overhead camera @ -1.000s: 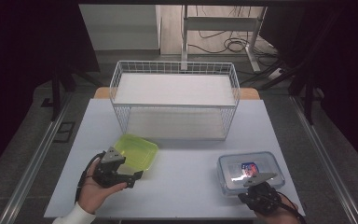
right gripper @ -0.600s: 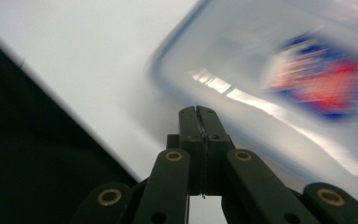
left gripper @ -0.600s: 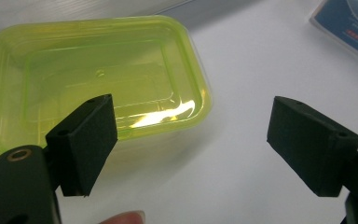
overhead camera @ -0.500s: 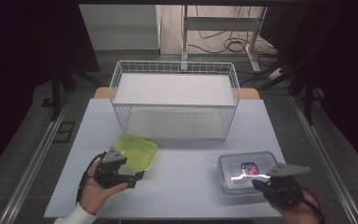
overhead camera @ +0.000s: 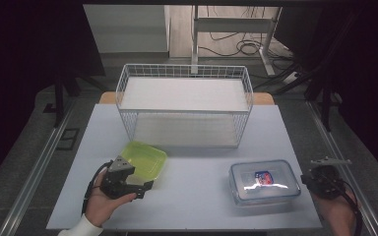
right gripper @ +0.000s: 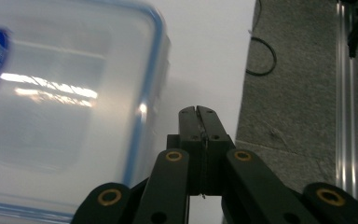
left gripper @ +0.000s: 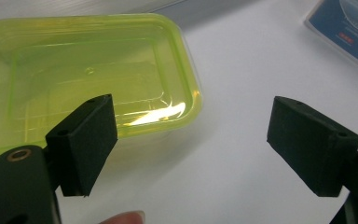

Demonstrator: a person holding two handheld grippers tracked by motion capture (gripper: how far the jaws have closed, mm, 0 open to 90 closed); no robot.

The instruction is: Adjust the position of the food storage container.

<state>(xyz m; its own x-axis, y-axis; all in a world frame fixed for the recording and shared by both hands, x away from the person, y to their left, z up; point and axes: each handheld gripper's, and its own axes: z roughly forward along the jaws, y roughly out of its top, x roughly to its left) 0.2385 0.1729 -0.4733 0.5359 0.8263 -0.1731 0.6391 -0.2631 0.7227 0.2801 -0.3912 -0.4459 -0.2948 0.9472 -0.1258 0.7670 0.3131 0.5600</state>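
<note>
So the biggest thing here is the white bench (overhead camera: 192, 196), and I'll place everything off the wire basket (overhead camera: 184, 105) that sits at its far middle. The basket is white mesh with a flat pale floor; nothing visible inside it. Beyond it the room goes dark, just some cables and a metal frame on the floor, hard to make out much else.

Toward the person from the basket and off to its right is a clear lidded container (overhead camera: 264, 182) with a blue rim and a red-and-blue label on the lid. In the right gripper view it's cut off at the left and bottom edges and blurry, so the label can't be read.

Toward the person from the basket's left corner lies a lime-green tub (overhead camera: 144, 159), open side up and looking empty. In the left gripper view its left side runs out of frame.

The left gripper (left gripper: 209, 140) sits just on the near side of the green tub with its jaws spread wide, not touching it; one jaw overlaps the tub's corner in that view. A fingertip pokes in at the bottom.

The right gripper (right gripper: 199, 112) is just right of the clear container, at the bench edge, jaws pressed together with nothing between them.
</note>
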